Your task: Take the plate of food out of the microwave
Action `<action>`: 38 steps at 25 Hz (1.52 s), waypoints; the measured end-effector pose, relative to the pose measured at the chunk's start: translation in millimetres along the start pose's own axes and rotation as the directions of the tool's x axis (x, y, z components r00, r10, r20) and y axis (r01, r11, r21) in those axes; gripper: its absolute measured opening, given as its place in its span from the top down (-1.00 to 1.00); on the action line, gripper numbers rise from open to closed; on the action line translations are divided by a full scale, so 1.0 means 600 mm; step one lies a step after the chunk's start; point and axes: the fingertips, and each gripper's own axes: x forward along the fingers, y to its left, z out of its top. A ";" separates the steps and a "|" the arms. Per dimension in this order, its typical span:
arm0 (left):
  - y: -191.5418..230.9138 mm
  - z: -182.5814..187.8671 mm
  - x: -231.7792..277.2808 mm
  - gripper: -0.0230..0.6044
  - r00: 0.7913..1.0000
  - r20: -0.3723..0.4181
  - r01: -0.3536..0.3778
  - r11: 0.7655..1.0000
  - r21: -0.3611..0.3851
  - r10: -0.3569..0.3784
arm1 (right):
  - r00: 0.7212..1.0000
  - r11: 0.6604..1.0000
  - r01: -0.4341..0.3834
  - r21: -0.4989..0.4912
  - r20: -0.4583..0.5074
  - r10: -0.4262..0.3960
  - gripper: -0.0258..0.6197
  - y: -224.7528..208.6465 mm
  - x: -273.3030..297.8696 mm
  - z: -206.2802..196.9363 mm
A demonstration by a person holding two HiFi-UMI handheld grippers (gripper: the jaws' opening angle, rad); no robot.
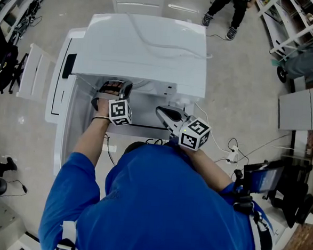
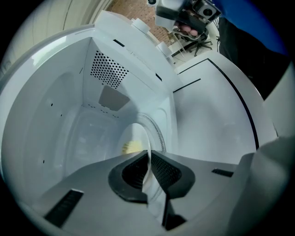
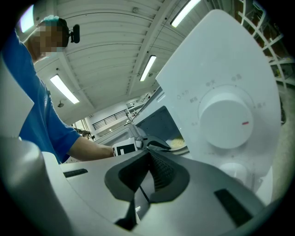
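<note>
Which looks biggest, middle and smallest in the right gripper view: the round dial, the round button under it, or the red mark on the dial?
Largest: the round dial.
Middle: the round button, with its lower edge hidden.
Smallest: the red mark, just a tiny dash.

Nothing readable here. Microwave (image 3: 216, 60) panel has tiny print around the dial (image 3: 226, 120), too small to make out. My left marker cube (image 1: 120, 112) and right marker cube (image 1: 194, 133) carry square patterns only.
</note>
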 end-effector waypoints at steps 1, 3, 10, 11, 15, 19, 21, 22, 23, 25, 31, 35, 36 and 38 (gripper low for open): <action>-0.003 0.001 -0.002 0.82 1.000 0.002 0.000 1.000 -0.006 0.000 | 1.000 1.000 -0.002 0.000 0.000 0.002 0.94 0.000 0.000 0.000; -0.007 0.002 -0.008 0.82 1.000 0.002 -0.004 1.000 -0.010 0.004 | 1.000 1.000 -0.006 -0.001 -0.002 0.006 0.94 0.002 0.001 -0.001; -0.032 -0.002 -0.029 0.82 1.000 -0.007 -0.007 1.000 -0.020 0.007 | 1.000 1.000 -0.026 0.002 -0.010 0.026 0.94 0.011 0.004 -0.010; -0.034 -0.003 -0.032 0.82 1.000 -0.009 -0.007 1.000 -0.022 0.007 | 1.000 1.000 -0.029 0.002 -0.011 0.029 0.95 0.013 0.005 -0.011; -0.046 -0.003 -0.041 0.82 1.000 -0.009 -0.010 0.999 -0.034 0.010 | 0.999 0.999 -0.038 0.004 -0.014 0.038 0.94 0.020 0.006 -0.016; -0.043 -0.004 -0.049 0.82 1.000 -0.016 -0.027 0.999 -0.044 0.026 | 0.999 0.999 -0.047 0.000 -0.014 0.047 0.94 0.029 0.005 -0.018; -0.042 -0.003 -0.050 0.82 1.000 -0.012 -0.028 0.998 -0.048 0.027 | 0.999 0.999 -0.047 -0.001 -0.013 0.047 0.94 0.031 0.004 -0.019; -0.042 -0.002 -0.051 0.82 1.000 -0.011 -0.028 0.998 -0.054 0.027 | 0.999 0.999 -0.047 -0.001 -0.012 0.047 0.95 0.032 0.003 -0.020; -0.042 -0.002 -0.051 0.82 1.000 -0.010 -0.027 0.998 -0.061 0.027 | 0.999 0.999 -0.046 -0.002 -0.011 0.046 0.95 0.033 0.002 -0.020; -0.044 -0.005 -0.051 0.82 1.000 -0.011 -0.028 0.997 -0.073 0.027 | 0.999 0.999 -0.043 -0.003 -0.010 0.043 0.94 0.034 -0.001 -0.020; -0.045 -0.004 -0.056 0.82 0.999 -0.010 -0.039 0.995 -0.091 0.038 | 0.999 0.999 -0.037 -0.005 -0.007 0.037 0.94 0.034 -0.008 -0.021; -0.043 -0.003 -0.056 0.82 0.999 -0.005 -0.043 0.993 -0.111 0.042 | 0.999 0.999 -0.035 -0.004 -0.009 0.035 0.95 0.033 -0.009 -0.022; -0.043 -0.003 -0.057 0.82 0.999 -0.001 -0.044 0.992 -0.119 0.045 | 0.999 0.999 -0.035 -0.004 -0.009 0.035 0.94 0.033 -0.009 -0.022; -0.042 -0.002 -0.061 0.82 0.998 0.012 -0.051 0.987 -0.155 0.054 | 0.999 0.999 -0.038 -0.004 -0.010 0.038 0.95 0.034 -0.008 -0.023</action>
